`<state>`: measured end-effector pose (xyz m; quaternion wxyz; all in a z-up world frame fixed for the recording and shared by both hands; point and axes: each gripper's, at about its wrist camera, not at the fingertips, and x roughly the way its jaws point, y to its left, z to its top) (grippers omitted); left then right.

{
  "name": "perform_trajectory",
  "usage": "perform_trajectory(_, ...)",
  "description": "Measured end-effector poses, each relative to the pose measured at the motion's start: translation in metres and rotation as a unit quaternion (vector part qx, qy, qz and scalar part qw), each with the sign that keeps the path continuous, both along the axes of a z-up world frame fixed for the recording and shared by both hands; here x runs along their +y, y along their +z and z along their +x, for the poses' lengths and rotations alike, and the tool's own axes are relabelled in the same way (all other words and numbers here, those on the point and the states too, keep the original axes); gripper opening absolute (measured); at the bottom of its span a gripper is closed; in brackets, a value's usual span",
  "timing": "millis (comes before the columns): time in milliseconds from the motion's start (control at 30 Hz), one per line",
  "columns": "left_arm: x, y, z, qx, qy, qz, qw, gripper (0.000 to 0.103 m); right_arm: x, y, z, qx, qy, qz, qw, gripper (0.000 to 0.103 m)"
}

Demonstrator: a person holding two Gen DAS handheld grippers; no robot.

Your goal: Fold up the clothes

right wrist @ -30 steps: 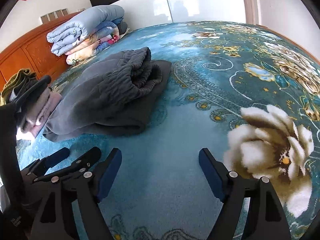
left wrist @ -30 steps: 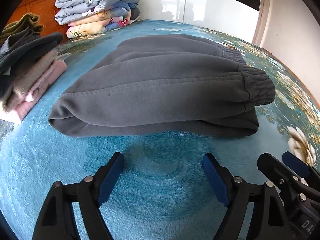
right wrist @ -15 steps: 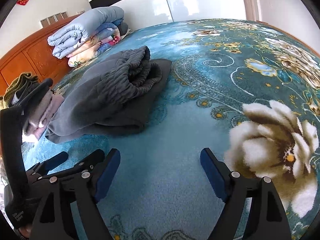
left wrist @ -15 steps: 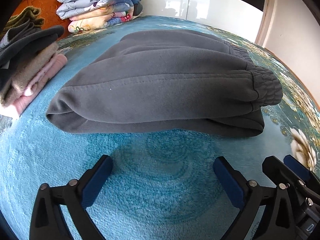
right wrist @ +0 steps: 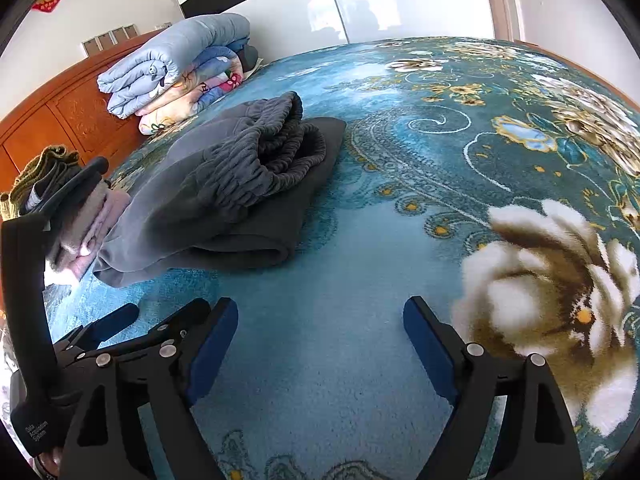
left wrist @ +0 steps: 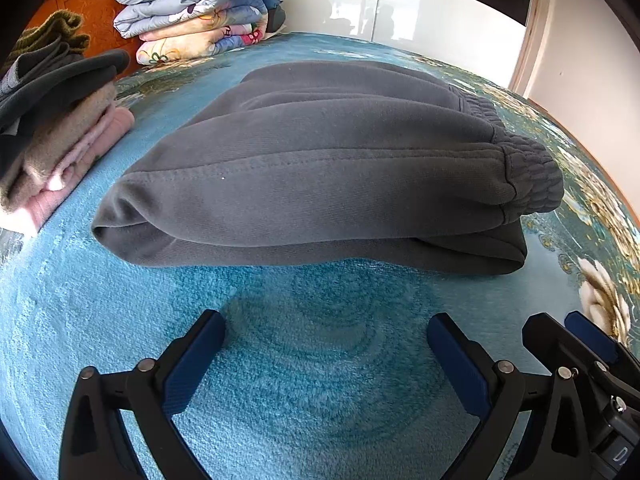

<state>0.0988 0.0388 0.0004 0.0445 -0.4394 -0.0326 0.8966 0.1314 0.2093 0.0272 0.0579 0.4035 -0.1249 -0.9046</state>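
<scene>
A blue floral blanket [left wrist: 320, 380] covers the bed, with a wooden headboard [right wrist: 60, 120] and white glossy wardrobe doors [left wrist: 420, 20] behind.

Left wrist view: the left gripper [left wrist: 326, 332] hangs just above the blanket, its 2 blue-padded fingers [left wrist: 192, 360] spread wide with nothing between them and nothing touching them. Just ahead lies the folded grey sweatpants [left wrist: 320, 176], a thick bundle with the elastic waistband at the right end and the folded edge facing the camera. To the left sits a stack of folded clothes [left wrist: 56, 136], near the sweatpants but apart from them; folded quilts [left wrist: 200, 12] are piled at the headboard. The right gripper's black frame [left wrist: 580, 360] shows at the lower right.

Right wrist view: the right gripper [right wrist: 320, 320] also stands wide open and empty over bare blanket, beside a large white flower in the pattern [right wrist: 552, 292]. The sweatpants [right wrist: 224, 200] lie ahead to the left, waistband gathered on top. The left gripper [right wrist: 132, 332] sits just beside, at lower left.

Compared with 1 second ago, the left gripper's fingers have spread further apart and the sweatpants fill more of its view; the right gripper's opening looks unchanged, and the sweatpants have kept their shape and place.
</scene>
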Motion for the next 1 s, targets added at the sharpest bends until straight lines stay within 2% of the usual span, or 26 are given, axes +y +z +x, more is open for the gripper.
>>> perform_trajectory(1000, 0.0001, 0.0012, 0.0012, 0.001, 0.003, 0.004, 1.0000, 0.103, -0.0015, 0.0006, 0.0007, 0.001, 0.000, -0.005, 1.000, 0.088)
